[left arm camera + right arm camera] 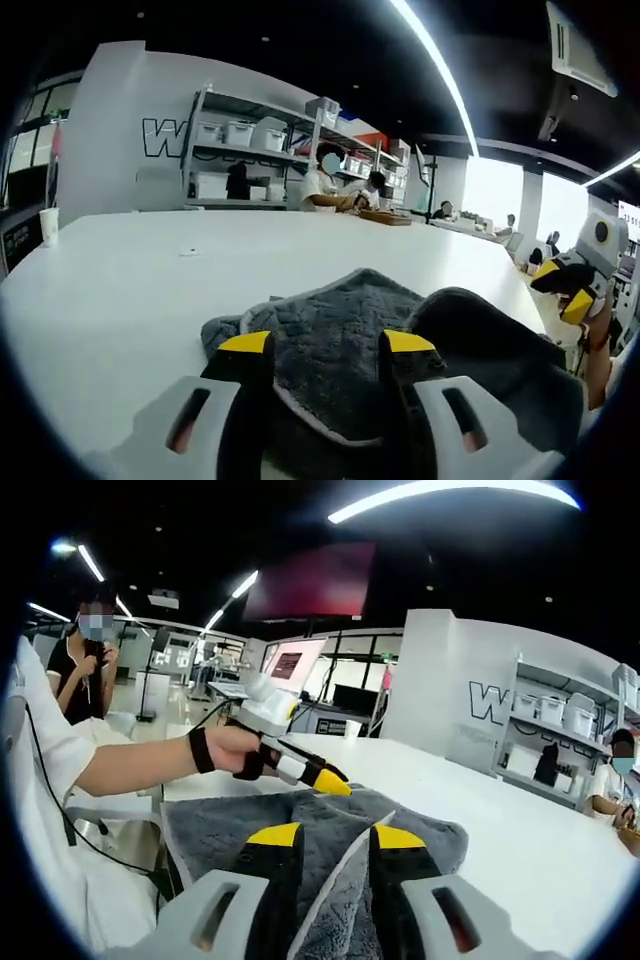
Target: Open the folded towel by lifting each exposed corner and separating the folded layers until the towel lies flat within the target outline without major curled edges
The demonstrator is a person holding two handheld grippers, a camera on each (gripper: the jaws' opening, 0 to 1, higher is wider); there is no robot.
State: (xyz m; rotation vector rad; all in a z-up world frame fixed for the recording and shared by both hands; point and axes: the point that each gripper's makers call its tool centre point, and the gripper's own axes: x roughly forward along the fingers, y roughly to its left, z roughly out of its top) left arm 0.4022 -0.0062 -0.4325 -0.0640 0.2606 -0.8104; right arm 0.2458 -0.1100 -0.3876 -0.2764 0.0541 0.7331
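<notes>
A grey quilted towel (355,340) lies bunched and folded on the white table (150,290), with a pale edge showing along one fold. My left gripper (327,343) is low over its near part, jaws apart, towel cloth lying between and under the yellow tips. In the right gripper view the towel (410,835) spreads ahead with a layer's pale edge running between the jaws. My right gripper (337,835) stands open just above it. A hand holds the left gripper (325,777) with its tip at the towel's far edge. The right gripper (570,293) shows beyond the towel's right side.
A paper cup (48,226) stands at the table's far left and a small scrap (190,251) lies mid-table. Shelves with bins (255,150) and seated people are behind. A person in white (45,770) holds the grippers; another person (85,665) stands further back.
</notes>
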